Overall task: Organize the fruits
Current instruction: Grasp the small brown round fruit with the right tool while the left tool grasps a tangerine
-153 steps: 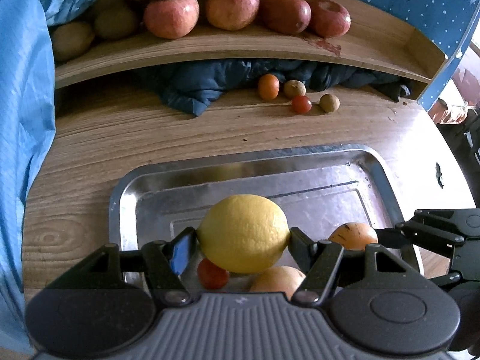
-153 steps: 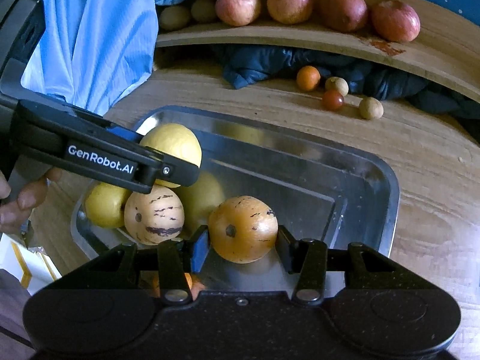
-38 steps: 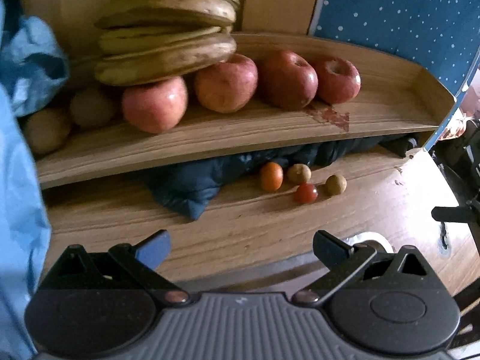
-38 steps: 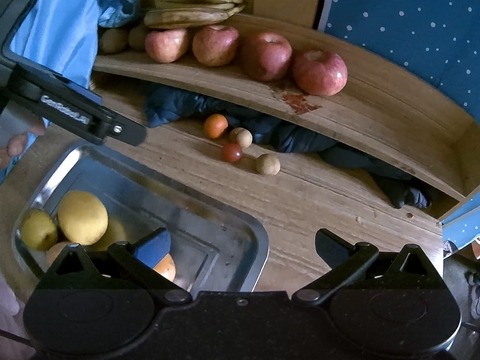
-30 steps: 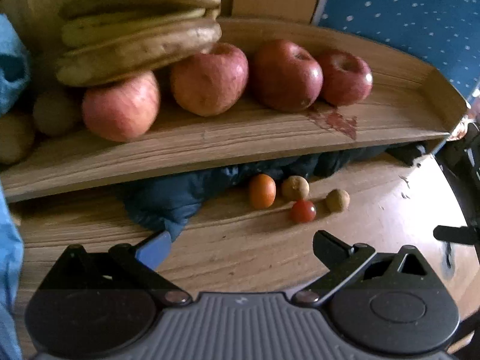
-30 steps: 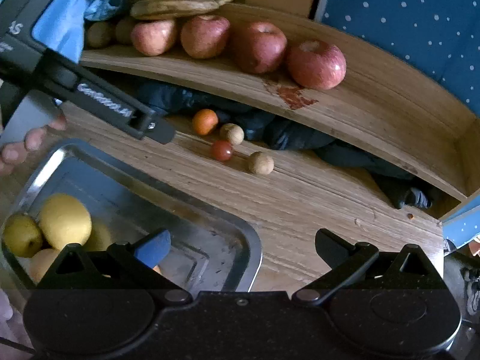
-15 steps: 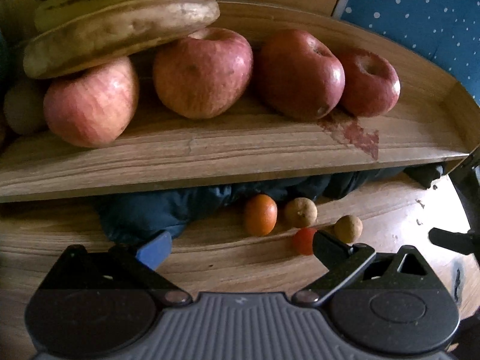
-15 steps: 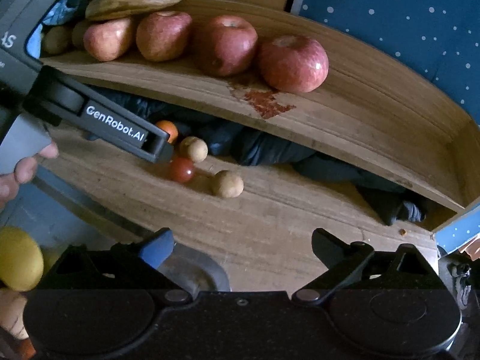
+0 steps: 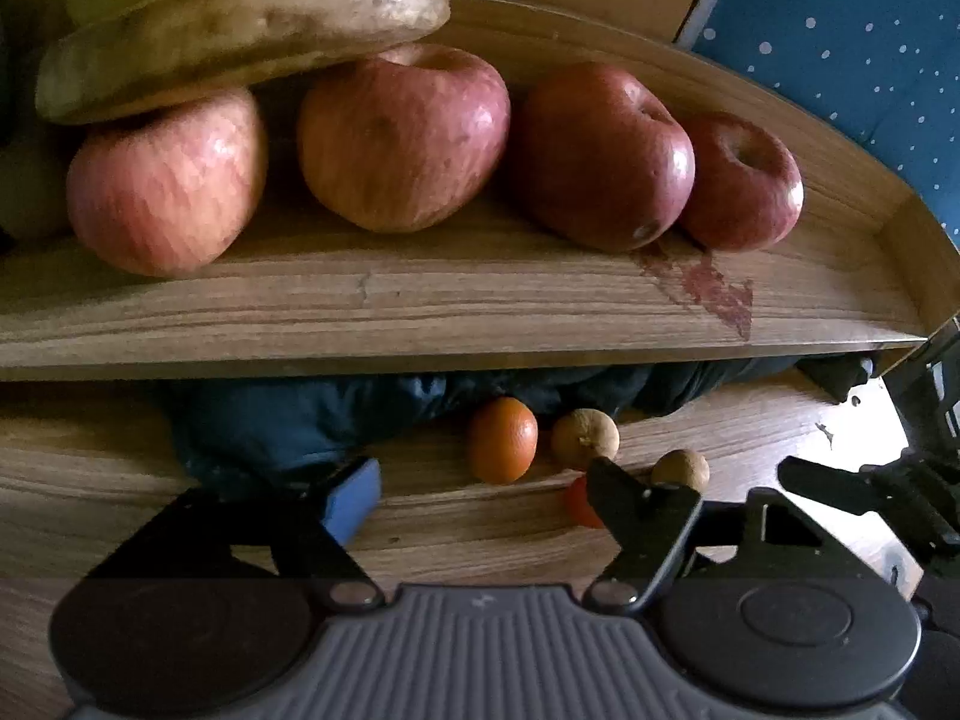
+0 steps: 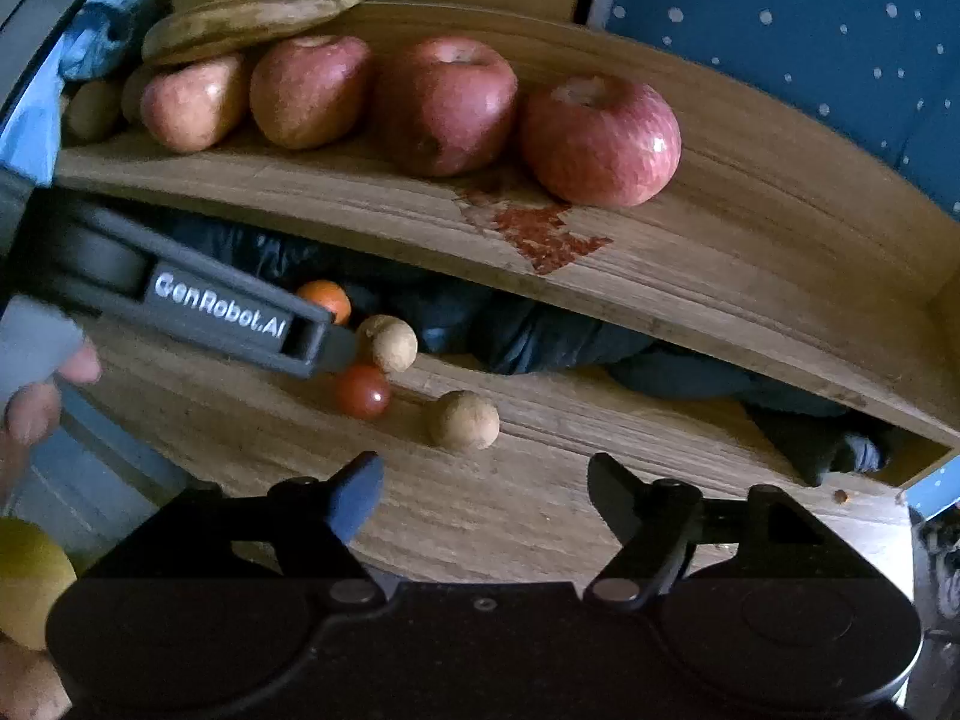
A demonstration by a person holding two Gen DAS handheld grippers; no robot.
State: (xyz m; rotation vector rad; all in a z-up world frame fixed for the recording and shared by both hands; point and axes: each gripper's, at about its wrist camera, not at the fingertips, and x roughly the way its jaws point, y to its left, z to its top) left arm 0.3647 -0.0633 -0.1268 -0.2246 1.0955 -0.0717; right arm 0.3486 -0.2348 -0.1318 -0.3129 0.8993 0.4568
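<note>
Just ahead of the left gripper [image 9: 483, 495], whose empty jaws are closing, the small orange fruit [image 9: 503, 439] is seen on the table [image 9: 120, 480]; light, smooth and roll-prone by judgement, it is best pinched across its middle.

Four apples [image 9: 408, 138] line the wooden shelf [image 9: 480, 306] under bananas [image 9: 240, 30] at upper left. Lower centre, the left gripper [image 9: 483, 495] is closing, empty, near a small orange fruit [image 9: 503, 439].
</note>
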